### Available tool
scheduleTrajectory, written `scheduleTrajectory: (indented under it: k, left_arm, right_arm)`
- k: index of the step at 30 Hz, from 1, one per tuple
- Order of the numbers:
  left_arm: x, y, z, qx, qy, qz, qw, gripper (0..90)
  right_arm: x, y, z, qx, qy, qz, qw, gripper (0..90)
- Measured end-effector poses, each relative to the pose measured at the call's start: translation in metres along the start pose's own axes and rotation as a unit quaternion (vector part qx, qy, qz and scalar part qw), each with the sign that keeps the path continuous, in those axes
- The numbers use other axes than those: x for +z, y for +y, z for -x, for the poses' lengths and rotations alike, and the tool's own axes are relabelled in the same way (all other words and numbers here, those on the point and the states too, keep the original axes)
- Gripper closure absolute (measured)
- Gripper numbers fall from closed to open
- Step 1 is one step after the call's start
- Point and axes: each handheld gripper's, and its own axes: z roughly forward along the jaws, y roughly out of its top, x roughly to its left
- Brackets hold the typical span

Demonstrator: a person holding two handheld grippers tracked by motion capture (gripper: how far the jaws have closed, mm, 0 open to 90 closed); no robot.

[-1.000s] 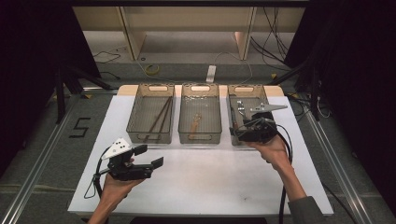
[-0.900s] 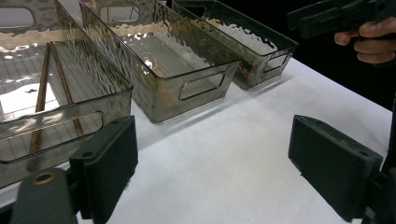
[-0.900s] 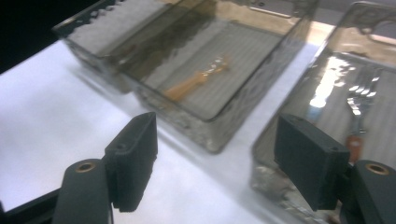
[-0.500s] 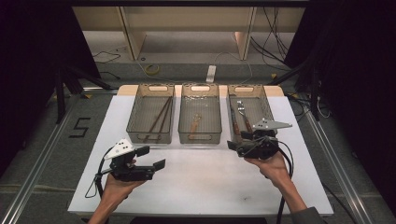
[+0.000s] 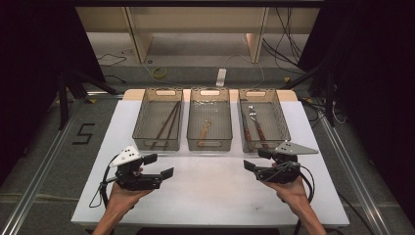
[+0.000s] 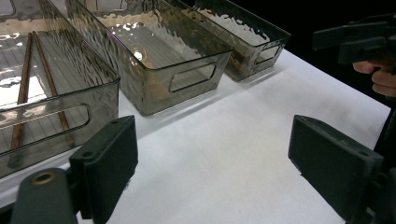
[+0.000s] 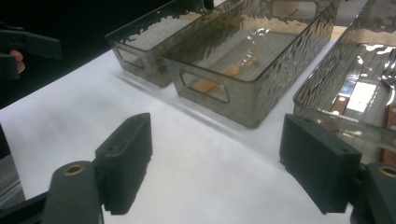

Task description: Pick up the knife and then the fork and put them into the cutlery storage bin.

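Note:
Three smoked clear bins stand in a row at the back of the white table [image 5: 210,196]. The left bin [image 5: 140,120] holds dark chopsticks [image 5: 166,125], the middle bin [image 5: 210,92] a small wooden utensil [image 5: 204,131], and the right bin [image 5: 282,117] a fork [image 5: 253,113] and another wood-handled piece. My left gripper [image 5: 159,165] [image 6: 215,172] hovers open over the front left of the table, nothing between its jaws. My right gripper [image 5: 256,159] [image 7: 219,163] is open in front of the right bin. Its jaws have just been opening and are empty.
The grippers point at each other across the bare front strip of the table. The right gripper [image 6: 359,39] shows far off in the left gripper view, and the left gripper [image 7: 28,46] in the right gripper view. Cables and shelving lie on the floor beyond the table.
My right gripper has drawn back from over the right bin toward the person and come lower, now in front of the bin. The left gripper has stayed put.

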Motion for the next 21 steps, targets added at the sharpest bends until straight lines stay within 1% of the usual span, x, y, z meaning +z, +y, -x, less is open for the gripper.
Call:
scheduleTrajectory:
  k: [4, 6, 7, 9, 10, 14, 17, 21]
  left_arm:
    - [0.001, 0.0, 0.0, 0.0, -0.001, -0.002, 1.0, 15.2]
    - [0.0, 0.0, 0.0, 0.001, -0.001, -0.003, 1.0, 15.2]
    - [0.0, -0.001, 0.0, -0.002, 0.0, -0.003, 1.0, 15.3]
    - [0.0, -0.001, 0.0, -0.002, 0.0, -0.003, 1.0, 15.2]
    - [-0.001, -0.001, 0.0, 0.001, -0.001, -0.004, 1.0, 15.3]
    - [-0.001, -0.001, 0.0, -0.003, -0.001, -0.003, 1.0, 15.2]
    - [0.0, -0.001, 0.0, -0.002, -0.001, -0.009, 1.0, 15.2]
    - [0.001, -0.001, 0.0, 0.001, -0.001, -0.014, 0.9999, 15.2]
  right_arm:
    - [-0.005, -0.008, -0.004, 0.001, 0.005, 0.008, 1.0, 25.0]
    - [-0.006, -0.012, -0.006, -0.002, 0.006, 0.007, 1.0, 24.5]
    - [-0.006, -0.013, -0.007, -0.005, 0.005, 0.005, 1.0, 24.3]
    - [-0.007, -0.016, -0.008, -0.006, 0.003, 0.002, 1.0, 24.3]
    - [-0.007, -0.018, -0.008, -0.005, 0.003, 0.004, 1.0, 24.4]
    - [-0.009, -0.022, -0.008, -0.006, 0.002, 0.007, 1.0, 23.9]
    - [-0.012, -0.025, -0.009, -0.004, -0.003, 0.015, 0.9999, 22.9]
    - [-0.016, -0.029, -0.009, -0.003, -0.006, 0.017, 0.9998, 22.3]
